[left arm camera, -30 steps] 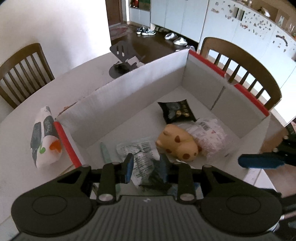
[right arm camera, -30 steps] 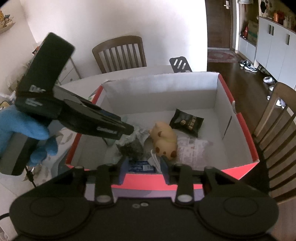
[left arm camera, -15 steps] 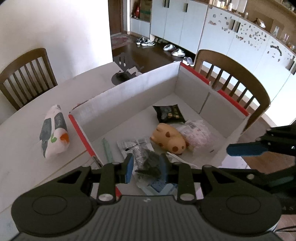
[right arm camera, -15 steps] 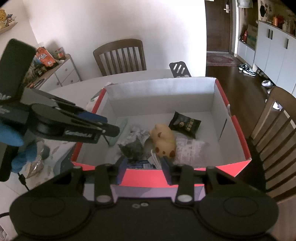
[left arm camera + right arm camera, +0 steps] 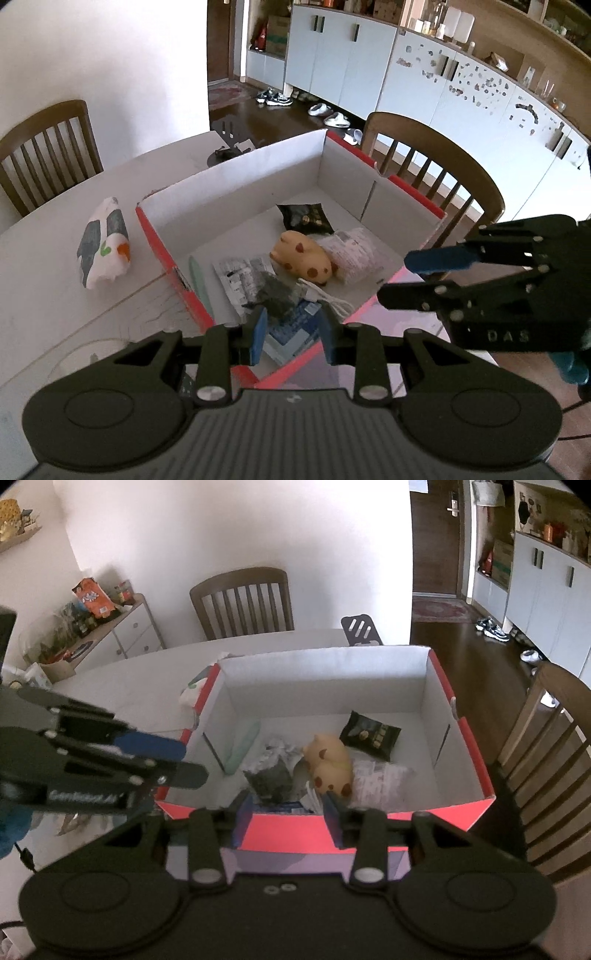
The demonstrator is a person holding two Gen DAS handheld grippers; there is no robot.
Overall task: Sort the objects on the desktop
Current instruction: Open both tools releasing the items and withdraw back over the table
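Note:
A red-rimmed cardboard box (image 5: 343,158) (image 5: 458,723) stands on the white table. Inside lie a tan spotted pig toy (image 5: 301,256) (image 5: 328,762), a black snack packet (image 5: 304,218) (image 5: 369,734), a white wrapped pack (image 5: 356,249) (image 5: 380,784), a dark crumpled bag (image 5: 275,291) (image 5: 269,781), printed papers, a blue booklet (image 5: 291,332) and a pale green strip (image 5: 197,280) (image 5: 242,746). My left gripper (image 5: 291,334) is open and empty above the box's near corner. My right gripper (image 5: 286,818) is open and empty above the box's near wall. Each gripper shows in the other's view.
A white pouch with grey, green and orange marks (image 5: 105,243) lies on the table left of the box. A black phone stand (image 5: 360,629) sits behind the box. Wooden chairs (image 5: 436,166) (image 5: 243,602) surround the table. A cabinet with snacks (image 5: 92,627) stands at the wall.
Both grippers have drawn back and up from the box, so more of it shows. The dark crumpled bag now lies in the box, clear of my left fingers.

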